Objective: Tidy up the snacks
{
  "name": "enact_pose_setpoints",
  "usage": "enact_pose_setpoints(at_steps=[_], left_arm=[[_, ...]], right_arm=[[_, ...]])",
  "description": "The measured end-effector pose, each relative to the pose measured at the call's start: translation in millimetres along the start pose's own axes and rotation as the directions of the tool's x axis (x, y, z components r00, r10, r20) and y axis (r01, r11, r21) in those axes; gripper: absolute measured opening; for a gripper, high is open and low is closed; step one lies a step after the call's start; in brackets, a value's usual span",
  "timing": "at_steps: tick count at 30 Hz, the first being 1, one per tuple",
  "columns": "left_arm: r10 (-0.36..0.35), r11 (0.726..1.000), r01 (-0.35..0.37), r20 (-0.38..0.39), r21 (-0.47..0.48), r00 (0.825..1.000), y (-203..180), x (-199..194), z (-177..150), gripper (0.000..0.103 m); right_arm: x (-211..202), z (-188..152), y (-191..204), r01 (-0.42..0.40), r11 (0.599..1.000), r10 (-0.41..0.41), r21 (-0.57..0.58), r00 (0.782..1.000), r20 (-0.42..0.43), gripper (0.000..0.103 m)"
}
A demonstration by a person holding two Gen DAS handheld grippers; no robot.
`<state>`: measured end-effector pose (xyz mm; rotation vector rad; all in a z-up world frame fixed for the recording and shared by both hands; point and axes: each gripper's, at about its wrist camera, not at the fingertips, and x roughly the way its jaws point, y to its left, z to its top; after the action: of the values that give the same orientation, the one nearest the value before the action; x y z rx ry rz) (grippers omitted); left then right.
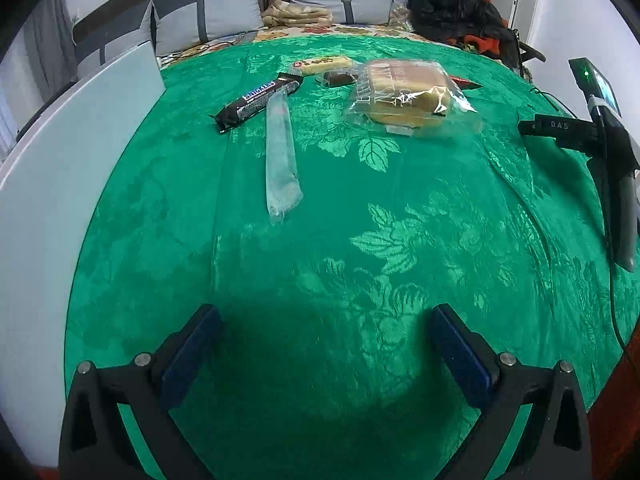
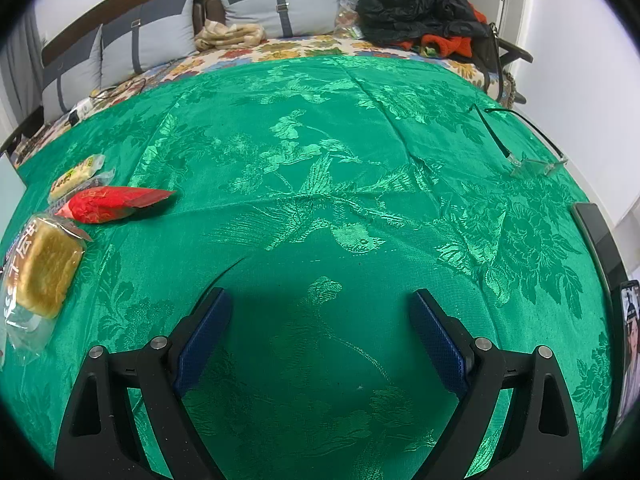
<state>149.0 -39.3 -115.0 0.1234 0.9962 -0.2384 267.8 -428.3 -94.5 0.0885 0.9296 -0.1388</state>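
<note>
Snacks lie on a green patterned cloth [image 1: 400,208]. In the left wrist view: a Snickers bar [image 1: 258,101], a long clear packet [image 1: 281,158], a yellow wrapped bar [image 1: 322,65], a small dark snack [image 1: 338,78] and a bagged bread [image 1: 408,96]. My left gripper [image 1: 326,316] is open and empty, well short of them. In the right wrist view the bread [image 2: 44,268], a red packet [image 2: 110,203] and the yellow bar [image 2: 76,176] lie at the left. My right gripper [image 2: 322,300] is open and empty over bare cloth [image 2: 320,160].
A white box [image 1: 60,184] stands at the left. The other gripper's body [image 1: 600,148] shows at the right edge of the left wrist view. Glasses [image 2: 528,152] lie at the right; a phone [image 2: 630,340] sits at the right edge. A sofa with cushions [image 2: 256,4] and clothes [image 2: 420,8] is behind.
</note>
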Motion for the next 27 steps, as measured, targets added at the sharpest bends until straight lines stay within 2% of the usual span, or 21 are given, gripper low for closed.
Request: enact_pose_setpoints(at_steps=[12,27], left_arm=[[0.024,0.999,-0.022,0.043,-0.037,0.999,14.6,11.2,10.2,0.103],[0.028,0.999,-0.026,0.047,-0.041,0.998,15.2,12.4,10.3,0.103]], right_arm=[[0.0,0.0,0.0,0.0,1.0,0.0,0.0,1.0,0.0,0.093],[0.4,0.0,0.1,0.0,1.0,0.0,0.001,1.0,0.001,0.093]])
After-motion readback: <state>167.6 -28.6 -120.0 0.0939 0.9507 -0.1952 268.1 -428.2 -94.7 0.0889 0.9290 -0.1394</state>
